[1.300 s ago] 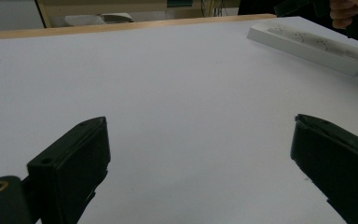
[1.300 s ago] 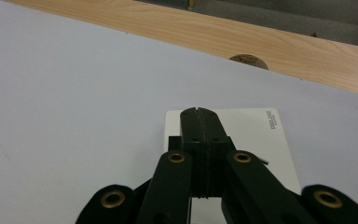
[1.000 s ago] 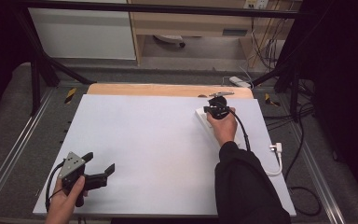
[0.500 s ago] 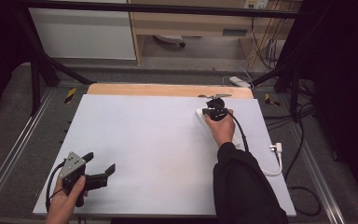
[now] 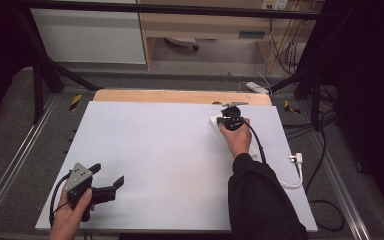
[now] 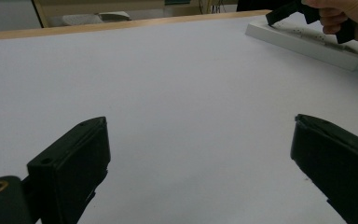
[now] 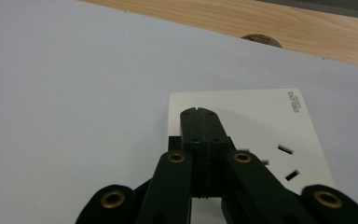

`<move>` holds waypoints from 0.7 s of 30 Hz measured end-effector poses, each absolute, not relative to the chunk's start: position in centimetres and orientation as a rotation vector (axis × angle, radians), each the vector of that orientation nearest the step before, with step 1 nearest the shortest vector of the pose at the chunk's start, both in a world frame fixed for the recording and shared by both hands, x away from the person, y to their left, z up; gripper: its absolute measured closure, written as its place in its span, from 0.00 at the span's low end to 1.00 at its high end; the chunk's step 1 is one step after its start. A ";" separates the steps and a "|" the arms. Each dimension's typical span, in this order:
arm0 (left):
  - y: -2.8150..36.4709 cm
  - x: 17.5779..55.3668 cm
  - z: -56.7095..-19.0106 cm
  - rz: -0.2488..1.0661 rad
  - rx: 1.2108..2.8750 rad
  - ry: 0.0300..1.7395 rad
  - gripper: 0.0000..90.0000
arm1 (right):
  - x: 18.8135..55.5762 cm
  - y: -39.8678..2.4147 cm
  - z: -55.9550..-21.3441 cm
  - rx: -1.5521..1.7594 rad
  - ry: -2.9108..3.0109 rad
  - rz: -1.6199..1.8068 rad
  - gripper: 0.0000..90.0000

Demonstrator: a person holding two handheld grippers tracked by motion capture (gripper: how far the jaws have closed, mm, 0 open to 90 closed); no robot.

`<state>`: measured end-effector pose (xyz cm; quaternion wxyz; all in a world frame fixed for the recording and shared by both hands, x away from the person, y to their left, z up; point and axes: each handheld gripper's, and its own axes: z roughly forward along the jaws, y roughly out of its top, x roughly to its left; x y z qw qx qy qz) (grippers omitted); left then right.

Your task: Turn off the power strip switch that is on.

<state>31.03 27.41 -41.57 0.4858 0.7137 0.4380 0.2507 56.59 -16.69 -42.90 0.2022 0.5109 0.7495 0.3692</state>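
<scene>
Little has changed since the earlier frames: the right gripper [image 5: 228, 114] has edged only slightly over the far end of the white power strip [image 5: 215, 121], and the left gripper [image 5: 107, 176] sits where it was. On the high view the power strip lies at about two o'clock on the white table [image 5: 170, 155], running back toward the person under the right hand [image 5: 237, 137], with its white cable [image 5: 295, 177] trailing off toward four o'clock; the strip's far end is near the wooden edge [image 5: 180, 96] at twelve o'clock. In the right gripper view the jaws of the right gripper [image 7: 199, 111] are pressed together with nothing between them, their tip resting on or just above the strip's blank end, just beside the socket slots [image 7: 286, 150]; whether they actually touch the plastic I cannot tell. The risk, as I judge it, is that pushing down or sideways with closed jaws on smooth plastic lets the tip skid off, or shoves the light strip toward the wooden edge, since nothing clamps it. The left gripper, at about seven o'clock near the table's front, has its jaws spread wide and empty, well apart from the strip, so it cannot steady it from there.
</scene>
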 end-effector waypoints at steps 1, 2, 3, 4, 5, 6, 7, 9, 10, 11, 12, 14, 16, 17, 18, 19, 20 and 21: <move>27.4 31.0 -41.6 0.610 1.738 1.065 0.05 | 56.6 -16.7 -42.9 1.426 2.093 1.031 1.00; 27.4 31.0 -41.6 0.610 1.738 1.065 0.05 | 56.6 -16.7 -42.9 1.425 2.093 1.029 1.00; 27.4 31.0 -41.6 0.610 1.738 1.065 0.05 | 56.6 -16.7 -42.9 1.426 2.095 1.028 1.00; 27.4 31.0 -41.6 0.610 1.738 1.065 0.05 | 56.6 -16.7 -42.9 1.426 2.095 1.028 1.00; 27.4 31.0 -41.6 0.611 1.739 1.065 0.05 | 56.6 -16.7 -42.9 1.425 2.096 1.027 1.00; 27.4 31.0 -41.6 0.611 1.740 1.064 0.05 | 56.6 -16.7 -42.9 1.424 2.095 1.027 1.00; 27.4 31.0 -41.6 0.611 1.740 1.064 0.05 | 56.6 -16.7 -42.9 1.423 2.095 1.026 1.00; 27.4 31.0 -41.5 0.609 1.738 1.065 0.05 | 56.6 -16.6 -42.9 1.424 2.094 1.028 1.00; 27.4 31.0 -41.5 0.609 1.739 1.064 0.05 | 56.6 -16.6 -42.9 1.425 2.093 1.028 1.00; 27.4 31.0 -41.5 0.608 1.739 1.064 0.05 | 56.6 -16.6 -42.9 1.425 2.094 1.030 1.00; 27.4 31.0 -41.5 0.610 1.740 1.064 0.05 | 56.6 -16.6 -42.9 1.425 2.096 1.029 1.00; 27.4 31.0 -41.6 0.610 1.740 1.064 0.05 | 56.6 -16.5 -42.9 1.421 2.099 1.028 1.00; 27.4 31.0 -41.6 0.610 1.740 1.064 0.05 | 56.6 -16.5 -42.9 1.422 2.099 1.029 1.00; 27.4 31.0 -41.6 0.610 1.740 1.064 0.05 | 56.6 -16.5 -42.9 1.422 2.098 1.031 1.00; 27.4 31.0 -41.6 0.610 1.740 1.064 0.05 | 56.6 -16.5 -42.9 1.424 2.098 1.033 1.00; 27.4 31.0 -41.6 0.610 1.740 1.064 0.05 | 56.6 -16.6 -42.9 1.421 2.098 1.033 1.00; 27.4 31.0 -41.6 0.611 1.741 1.064 0.05 | 56.6 -16.5 -42.9 1.422 2.099 1.033 1.00; 27.4 31.0 -41.6 0.611 1.741 1.064 0.05 | 56.6 -16.5 -42.9 1.421 2.098 1.032 1.00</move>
